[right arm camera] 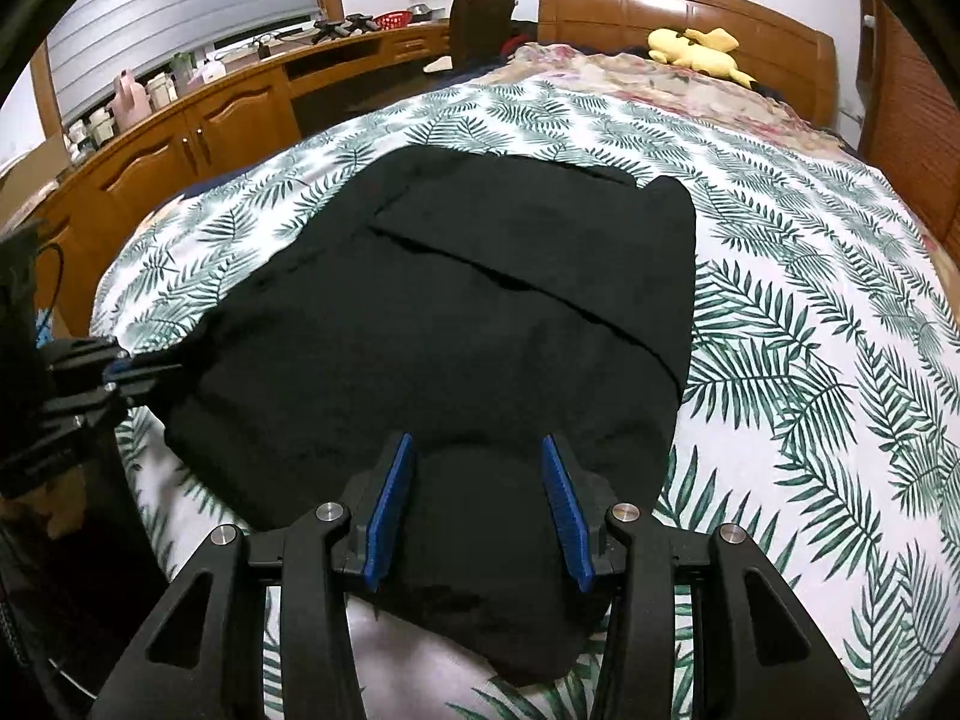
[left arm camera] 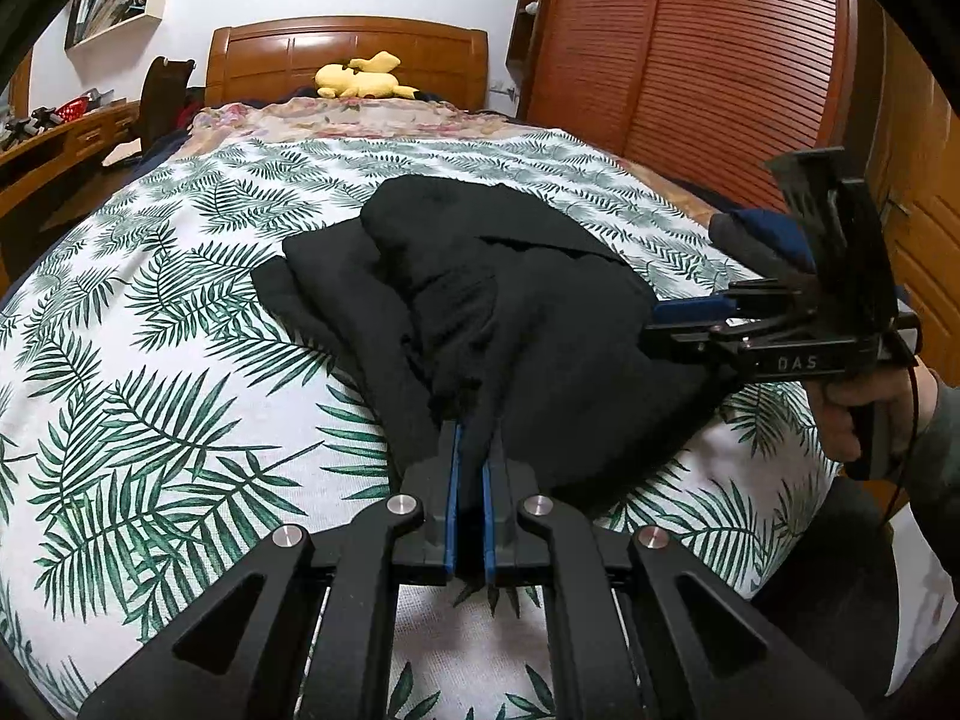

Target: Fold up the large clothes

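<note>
A black garment (left arm camera: 510, 300) lies partly folded on the leaf-print bed sheet (left arm camera: 180, 330). In the left wrist view my left gripper (left arm camera: 474, 429) is shut on a bunched near edge of it, with the blue pads almost together. The right wrist view shows the black garment (right arm camera: 480, 276) spread wide, one flap folded across its top. My right gripper (right arm camera: 480, 450) grips a thick fold at the near edge, and the cloth fills the gap between its blue pads. The right gripper (left arm camera: 654, 324) reaches in from the right, held by a hand (left arm camera: 852, 414). The left gripper (right arm camera: 150, 369) pinches the garment's left corner.
A yellow plush toy (left arm camera: 360, 78) lies by the wooden headboard (left arm camera: 348, 54). A slatted wooden wardrobe (left arm camera: 690, 60) stands along the bed's right side. A wooden desk and cabinets (right arm camera: 180, 132) with bottles run along the left. Leaf-print sheet (right arm camera: 810, 300) surrounds the garment.
</note>
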`<state>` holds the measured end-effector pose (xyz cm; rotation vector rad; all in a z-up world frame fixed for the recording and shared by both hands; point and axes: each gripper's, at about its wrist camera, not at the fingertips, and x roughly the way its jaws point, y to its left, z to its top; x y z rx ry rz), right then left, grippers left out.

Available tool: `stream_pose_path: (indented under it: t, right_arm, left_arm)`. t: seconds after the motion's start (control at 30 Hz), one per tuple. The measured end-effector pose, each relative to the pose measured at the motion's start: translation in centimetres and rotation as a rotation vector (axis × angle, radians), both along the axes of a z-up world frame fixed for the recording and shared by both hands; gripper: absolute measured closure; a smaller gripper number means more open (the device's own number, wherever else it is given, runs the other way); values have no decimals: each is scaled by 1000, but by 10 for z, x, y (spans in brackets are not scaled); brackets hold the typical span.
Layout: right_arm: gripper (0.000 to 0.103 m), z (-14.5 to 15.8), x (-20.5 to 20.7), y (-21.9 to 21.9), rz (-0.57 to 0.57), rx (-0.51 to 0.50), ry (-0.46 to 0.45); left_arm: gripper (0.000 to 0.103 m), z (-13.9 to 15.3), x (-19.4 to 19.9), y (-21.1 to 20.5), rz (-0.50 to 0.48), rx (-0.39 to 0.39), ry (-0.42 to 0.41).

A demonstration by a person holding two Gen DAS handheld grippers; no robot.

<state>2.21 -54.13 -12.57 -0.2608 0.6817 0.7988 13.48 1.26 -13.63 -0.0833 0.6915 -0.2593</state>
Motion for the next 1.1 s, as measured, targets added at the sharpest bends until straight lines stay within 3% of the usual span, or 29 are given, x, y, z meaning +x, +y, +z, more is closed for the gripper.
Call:
stream_pose_path:
  t: [0.3, 0.5, 0.63, 0.73, 0.9, 1.1]
  right_arm:
    - [57, 27, 9, -10, -2, 32, -18]
    - [51, 29, 69, -13, -77, 62, 7]
    - [39, 24, 111, -5, -120, 89, 35]
    - [29, 16, 141, 3, -129, 116, 85]
    - [29, 0, 186, 20, -101, 168, 229]
    - [27, -14, 219, 30, -90, 206, 327]
  left_arm:
    - [96, -5, -1, 1, 3, 13, 5]
    - [96, -8, -3, -1, -6, 32, 5]
    - [96, -8, -2, -1, -9, 33, 6]
    - [96, -7, -2, -2, -12, 34, 6]
    - [96, -8, 0, -2, -15, 35, 10]
    - [96, -9, 2, -1, -17, 31, 13]
